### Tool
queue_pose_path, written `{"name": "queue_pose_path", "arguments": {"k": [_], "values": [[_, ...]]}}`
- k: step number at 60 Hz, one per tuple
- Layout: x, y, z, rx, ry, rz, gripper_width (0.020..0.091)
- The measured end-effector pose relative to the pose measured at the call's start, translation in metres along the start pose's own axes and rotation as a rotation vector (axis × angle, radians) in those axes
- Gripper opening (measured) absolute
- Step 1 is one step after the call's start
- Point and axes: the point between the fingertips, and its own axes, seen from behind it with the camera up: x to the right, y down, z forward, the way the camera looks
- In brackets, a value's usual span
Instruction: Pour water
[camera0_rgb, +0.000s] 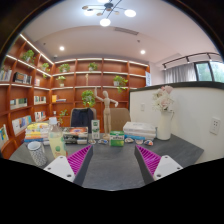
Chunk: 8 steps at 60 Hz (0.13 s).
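Gripper (113, 160) fingers (78, 159) spread wide, holding nothing, touching nothing, above the grey bench (112, 170). A clear bottle (57, 141) stands on the bench beyond the left finger.

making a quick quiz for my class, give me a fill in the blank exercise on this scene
1. The gripper fingers are ___, with nothing between them.
2. The vase on the counter holds white ___.
3. The jointed figure beyond the fingers is made of ___.
4. The ceiling fan hangs from the ___.

Missing words: open; flowers; wood; ceiling
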Motion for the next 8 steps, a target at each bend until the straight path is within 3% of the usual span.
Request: {"name": "queue_pose_path", "arguments": {"k": [8], "values": [[-0.0024, 0.0035, 0.0011, -0.009, -0.010, 0.001, 0.0852]]}}
